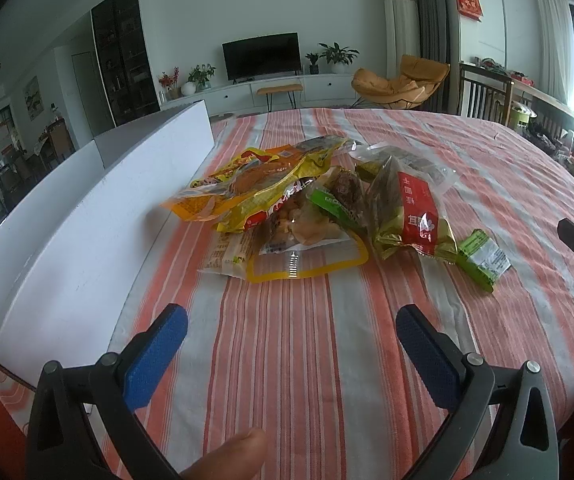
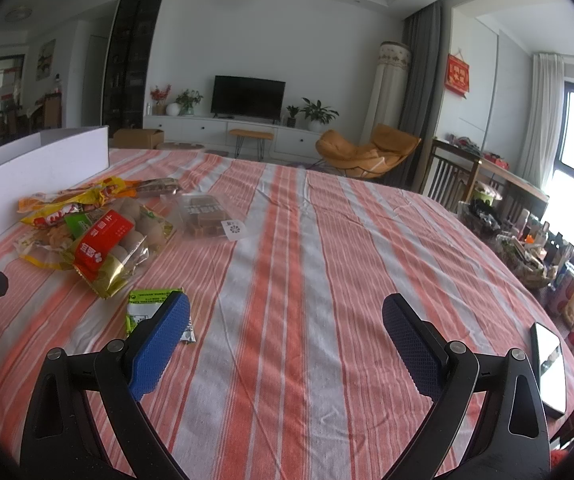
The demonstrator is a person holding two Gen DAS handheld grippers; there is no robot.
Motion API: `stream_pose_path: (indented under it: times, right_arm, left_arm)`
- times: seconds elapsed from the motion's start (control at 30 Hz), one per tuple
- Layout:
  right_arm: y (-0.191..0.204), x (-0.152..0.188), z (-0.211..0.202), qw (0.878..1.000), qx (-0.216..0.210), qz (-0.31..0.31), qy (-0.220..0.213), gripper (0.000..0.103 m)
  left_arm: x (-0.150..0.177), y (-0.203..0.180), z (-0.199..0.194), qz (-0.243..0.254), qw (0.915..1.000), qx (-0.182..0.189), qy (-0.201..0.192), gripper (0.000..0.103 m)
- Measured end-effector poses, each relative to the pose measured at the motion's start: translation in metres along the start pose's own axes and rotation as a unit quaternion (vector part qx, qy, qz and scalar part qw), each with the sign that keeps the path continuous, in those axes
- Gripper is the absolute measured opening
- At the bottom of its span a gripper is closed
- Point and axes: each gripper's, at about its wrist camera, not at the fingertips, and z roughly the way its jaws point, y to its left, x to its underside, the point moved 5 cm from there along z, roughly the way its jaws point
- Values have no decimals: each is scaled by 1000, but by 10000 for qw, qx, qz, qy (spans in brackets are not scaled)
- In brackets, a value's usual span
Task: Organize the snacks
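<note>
left gripper [image 1: 291, 326]: spread wide, empty, above striped tablecloth [image 1: 287, 360] | right gripper [image 2: 286, 314]: spread, empty | snack pile [image 1: 287, 200]: beside white box [image 1: 87, 220], packets overlap, lower ones partly hidden | small green packet [image 2: 155, 304]: apart, partly behind right finger | phone [image 2: 549, 368]: table edge

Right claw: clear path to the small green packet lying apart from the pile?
Probably yes. The right claw is open and empty, and the small green packet lies flat on the striped tablecloth beside its left finger, clear of the snack pile.
</note>
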Motion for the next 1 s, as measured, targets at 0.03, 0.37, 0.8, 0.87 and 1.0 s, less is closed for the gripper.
stream_pose_path:
  times: [0.03,0.37,0.8,0.87,1.0]
  right_arm:
    - [0,0,0,10000,0,-1,2,98]
    - [0,1,0,10000,7,6,-2,98]
    - [-2,3,0,10000,-3,5,36,98]
    - [-3,3,0,10000,-8,23,45,98]
    - [-7,3,-1,10000,11,67,21,98]
  left_arm:
    - [1,0,1,-2,10000,-4,14,103]
    - [4,7,7,-125,9998,-46,171,103]
    - [11,10,19,-213,9988,-74,443,103]
    - [13,11,21,-248,9983,-98,509,103]
    - [16,14,26,-299,9976,-105,623,103]
